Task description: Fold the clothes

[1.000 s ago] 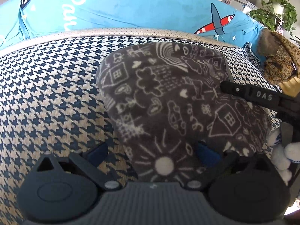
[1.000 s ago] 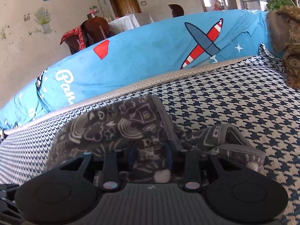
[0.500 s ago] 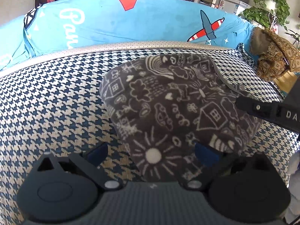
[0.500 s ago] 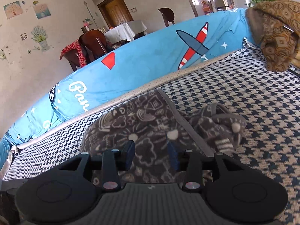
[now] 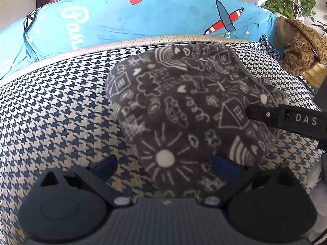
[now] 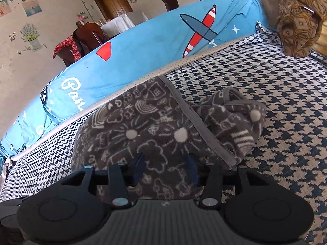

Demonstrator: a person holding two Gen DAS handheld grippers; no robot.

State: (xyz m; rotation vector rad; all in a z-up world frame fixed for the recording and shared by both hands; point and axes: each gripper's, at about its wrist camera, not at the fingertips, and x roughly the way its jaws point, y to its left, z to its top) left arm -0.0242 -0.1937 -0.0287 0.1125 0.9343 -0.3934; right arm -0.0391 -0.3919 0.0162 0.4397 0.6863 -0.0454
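A dark grey fleece garment (image 5: 184, 110) with white doodles lies folded on the houndstooth sofa seat (image 5: 51, 112). Its loose end is bunched at the right side (image 6: 241, 126), past a grey hem band. My left gripper (image 5: 165, 165) is wide open over the garment's near edge, one blue pad (image 5: 106, 164) over the seat and the other (image 5: 224, 167) on the cloth. My right gripper (image 6: 165, 169) is open, its fingers a moderate gap apart over the near fold. One of its black fingers (image 5: 282, 116) reaches in over the garment's right part.
A blue backrest cover (image 5: 153, 14) with a plane print runs along the far side. A brown patterned coat with fur trim (image 6: 296, 16) lies at the right end of the seat. Something white and fluffy (image 5: 318, 183) shows at the right edge. Bare seat lies left of the garment.
Both grippers have drawn back a little from the garment. The right gripper's fingers have spread wider. The bunched end now lies free on the seat. The left gripper stayed open.
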